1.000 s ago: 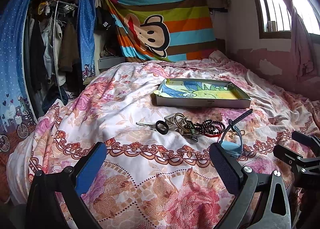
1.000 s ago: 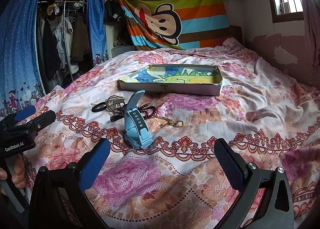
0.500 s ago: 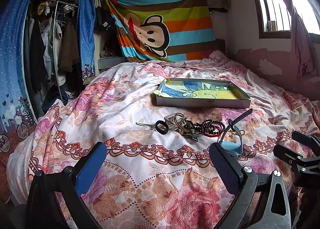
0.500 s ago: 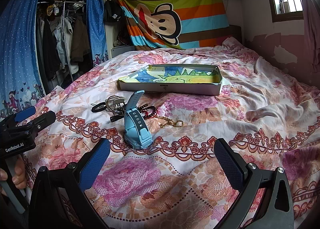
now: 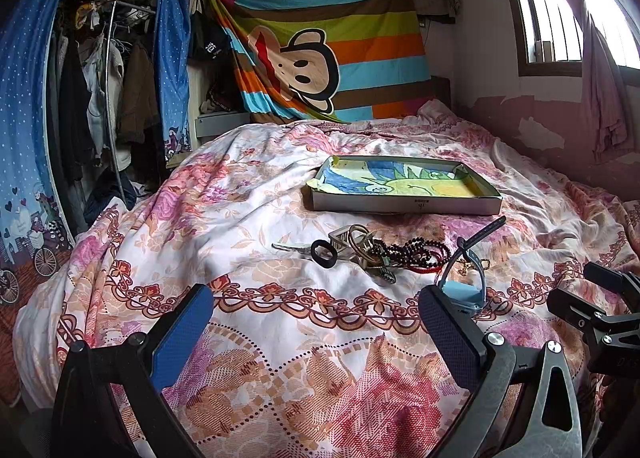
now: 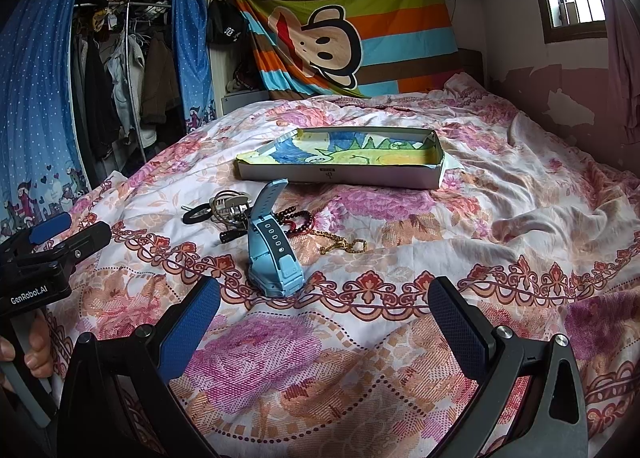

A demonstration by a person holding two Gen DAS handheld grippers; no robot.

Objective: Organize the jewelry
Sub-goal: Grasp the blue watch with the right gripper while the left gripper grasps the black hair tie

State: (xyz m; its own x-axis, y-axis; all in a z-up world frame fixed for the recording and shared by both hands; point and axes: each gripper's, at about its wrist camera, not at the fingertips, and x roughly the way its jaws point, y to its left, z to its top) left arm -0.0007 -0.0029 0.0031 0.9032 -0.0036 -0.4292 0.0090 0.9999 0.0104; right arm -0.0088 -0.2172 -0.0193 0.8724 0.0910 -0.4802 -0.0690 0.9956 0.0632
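Floral cotton fills my left wrist view: the quilt (image 5: 248, 218) runs up to a shallow box (image 5: 404, 204) lined with a crayon drawing. Short of the box lies a tangle I can only partly sort: a black ring (image 5: 322, 254), keys (image 5: 360, 246), dark beads (image 5: 416, 252). The blue watch (image 5: 464, 278) stands just past my right pad, which cuts off its base. My left gripper (image 5: 316, 330) is spread wide with nothing between the pads, hovering low over the quilt, the pile ahead and slightly right. The other tool's black frame pokes in at the right edge.

In the right wrist view the watch (image 6: 274, 254) stands on its case, strap curling up, ahead and left of centre of my right gripper (image 6: 326, 330), which is also spread and empty. A gold chain (image 6: 340, 244) lies just right of the watch, the beads (image 6: 298, 218) and keys (image 6: 230, 210) behind it, the box (image 6: 340, 176) further back. At the left edge, fingers (image 6: 38, 354) wrap the left tool's handle; the rest of that hand is out of frame.
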